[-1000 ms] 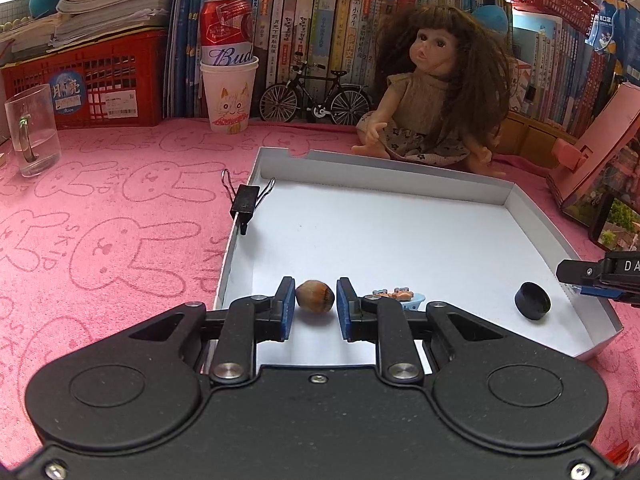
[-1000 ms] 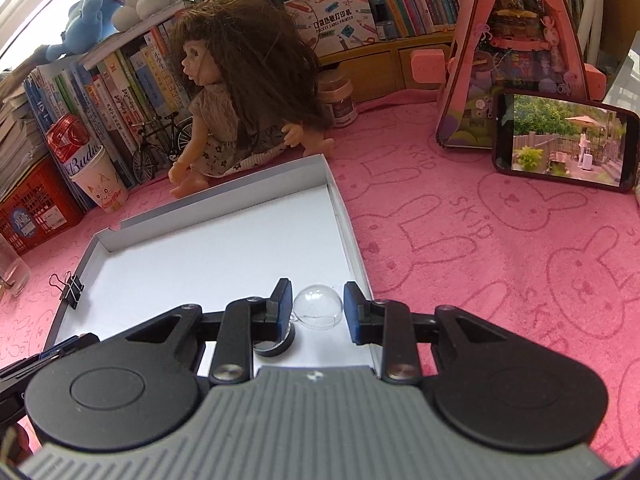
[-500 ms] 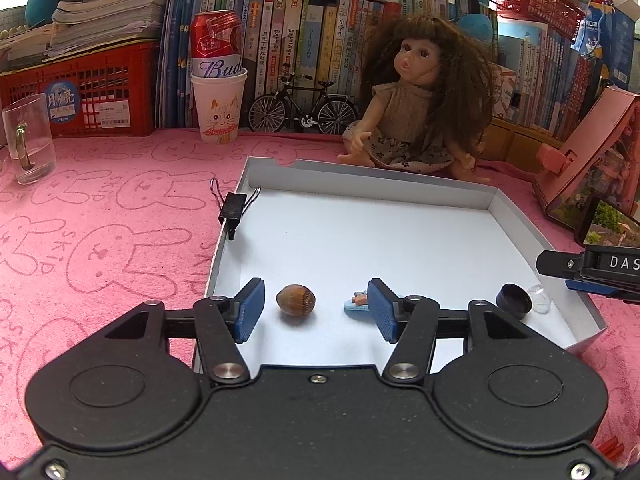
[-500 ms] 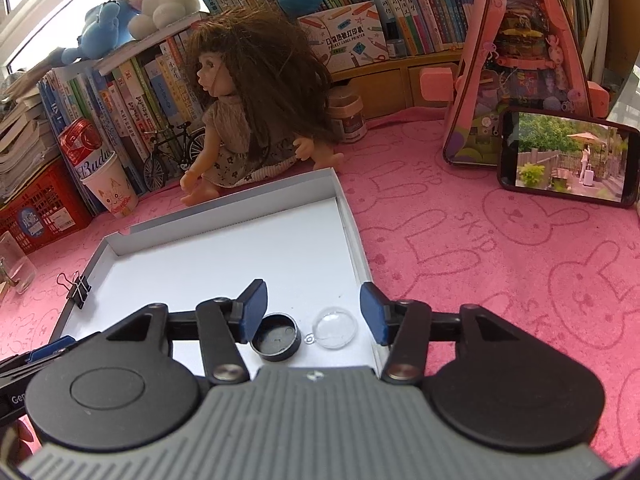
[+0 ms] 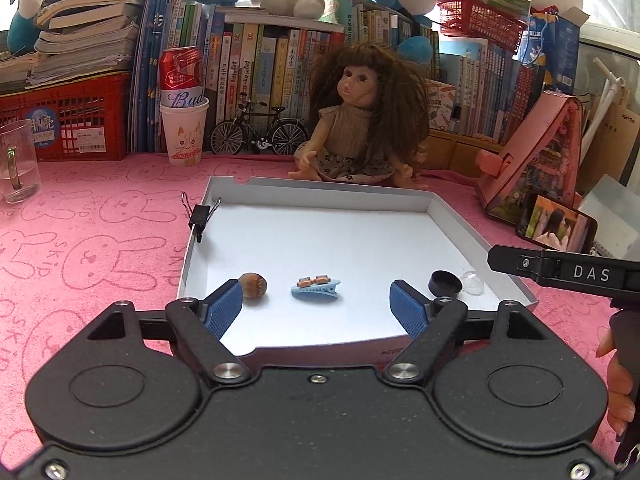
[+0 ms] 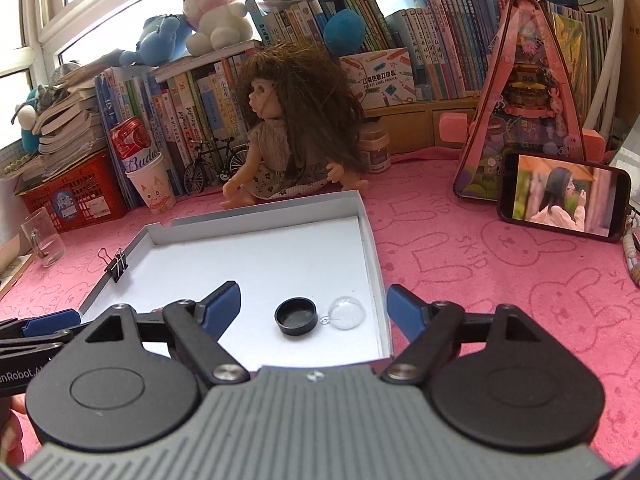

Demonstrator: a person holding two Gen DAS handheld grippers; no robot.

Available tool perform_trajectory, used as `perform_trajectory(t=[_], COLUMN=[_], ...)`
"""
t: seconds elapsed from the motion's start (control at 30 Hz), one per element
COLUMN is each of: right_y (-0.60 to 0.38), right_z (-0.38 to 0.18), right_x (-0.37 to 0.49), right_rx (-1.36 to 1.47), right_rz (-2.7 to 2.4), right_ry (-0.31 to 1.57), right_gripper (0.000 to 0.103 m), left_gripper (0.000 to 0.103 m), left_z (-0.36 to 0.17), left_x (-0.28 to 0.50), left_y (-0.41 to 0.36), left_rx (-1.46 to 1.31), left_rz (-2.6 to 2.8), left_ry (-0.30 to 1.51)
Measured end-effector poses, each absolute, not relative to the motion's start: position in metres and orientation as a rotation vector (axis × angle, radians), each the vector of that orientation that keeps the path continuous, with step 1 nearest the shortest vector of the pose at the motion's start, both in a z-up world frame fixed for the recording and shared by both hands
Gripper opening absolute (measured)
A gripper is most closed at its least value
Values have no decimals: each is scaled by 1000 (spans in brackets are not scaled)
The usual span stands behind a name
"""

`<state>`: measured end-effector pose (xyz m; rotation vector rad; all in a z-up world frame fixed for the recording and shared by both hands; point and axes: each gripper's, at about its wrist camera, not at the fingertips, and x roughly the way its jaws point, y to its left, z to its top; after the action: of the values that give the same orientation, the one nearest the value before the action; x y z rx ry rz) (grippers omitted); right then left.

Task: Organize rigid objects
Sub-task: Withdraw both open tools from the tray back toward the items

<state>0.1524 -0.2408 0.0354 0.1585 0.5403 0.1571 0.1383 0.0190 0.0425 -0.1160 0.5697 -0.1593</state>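
Left wrist view: left gripper [image 5: 316,306], jaws just opened and empty, hazelnut [image 5: 253,285] beside its left pad.

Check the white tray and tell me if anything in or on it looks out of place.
Nothing looks spilled or damaged. One oddity: a black binder clip is clamped on the white tray's left wall, not lying inside with the nut, blue hair clip, black cap and clear dome.

Pink cloth [image 5: 100,248] bearing white tray [image 5: 320,194]
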Motion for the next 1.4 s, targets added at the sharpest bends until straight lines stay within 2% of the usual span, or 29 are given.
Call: perform_trajectory(t=[0.2, 0.6, 1.13, 1.4], right_y=[-240, -249, -251, -253], right_z=[33, 16, -17, -31], right_x=[127, 82, 26, 11], right_rx=[116, 74, -17, 27], right_rz=[185, 209, 95, 34], right_ry=[499, 462, 399, 399], right_gripper=[95, 102, 103, 103], left_gripper=[80, 81, 81, 79], left_z=[41, 30, 3, -10], left_x=[116, 73, 23, 10], left_y=[20, 17, 12, 15], left_rx=[-127, -99, -32, -26], left_rz=[-180, -210, -248, -250], left_ry=[574, 553, 512, 525])
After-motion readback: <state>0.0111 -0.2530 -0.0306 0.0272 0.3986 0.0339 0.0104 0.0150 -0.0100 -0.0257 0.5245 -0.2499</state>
